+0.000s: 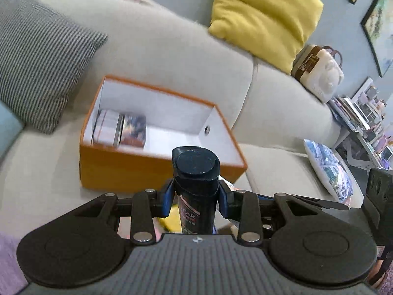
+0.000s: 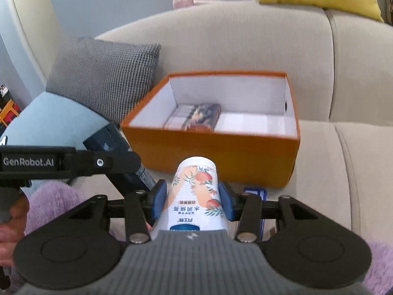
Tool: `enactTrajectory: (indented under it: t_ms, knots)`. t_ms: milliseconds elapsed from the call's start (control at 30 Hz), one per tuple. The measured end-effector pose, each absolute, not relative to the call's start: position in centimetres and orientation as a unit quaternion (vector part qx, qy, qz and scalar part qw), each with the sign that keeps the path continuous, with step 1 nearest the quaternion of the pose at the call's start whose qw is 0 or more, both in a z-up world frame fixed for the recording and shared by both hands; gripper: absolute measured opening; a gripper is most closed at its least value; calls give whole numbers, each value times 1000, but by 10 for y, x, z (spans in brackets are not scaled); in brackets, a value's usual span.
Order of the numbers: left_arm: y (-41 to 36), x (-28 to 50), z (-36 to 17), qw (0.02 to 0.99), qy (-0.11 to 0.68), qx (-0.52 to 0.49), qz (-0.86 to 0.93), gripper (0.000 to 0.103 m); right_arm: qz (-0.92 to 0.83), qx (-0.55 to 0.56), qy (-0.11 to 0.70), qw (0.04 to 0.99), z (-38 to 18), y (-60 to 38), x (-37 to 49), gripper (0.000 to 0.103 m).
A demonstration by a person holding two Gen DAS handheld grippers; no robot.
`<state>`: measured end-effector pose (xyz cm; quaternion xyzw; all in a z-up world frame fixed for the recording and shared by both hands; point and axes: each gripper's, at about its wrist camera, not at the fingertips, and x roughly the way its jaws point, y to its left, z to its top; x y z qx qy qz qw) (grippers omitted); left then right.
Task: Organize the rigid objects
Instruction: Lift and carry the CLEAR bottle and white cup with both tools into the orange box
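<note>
The left gripper clamped a dark bottle below its cap; the right gripper pinched a white tube mid-body. Both looked stiff, light and slick, so the flat sides suited the pads. Beyond, the orange box sat on the sofa, tins inside.

A beige sofa fills the frame. A grey striped cushion leans at upper left, a yellow cushion at upper right. Framed pictures hang at far right.
</note>
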<state>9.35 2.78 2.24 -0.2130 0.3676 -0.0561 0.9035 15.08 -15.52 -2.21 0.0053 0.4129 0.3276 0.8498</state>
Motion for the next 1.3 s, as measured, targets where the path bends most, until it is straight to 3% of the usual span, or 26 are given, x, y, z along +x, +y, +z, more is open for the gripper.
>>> enactTrajectory:
  t_ms: [367, 833, 1300]
  knots:
    - [51, 172, 63, 910, 366, -178, -79, 41, 330, -12, 362, 872, 17, -138, 221, 48]
    - [62, 267, -35, 853, 479, -197, -65, 40, 302, -55, 460, 833, -72, -101, 320, 48]
    - [72, 317, -80, 839, 486, -239, -54, 40, 300, -84, 498, 810, -118, -77, 357, 48]
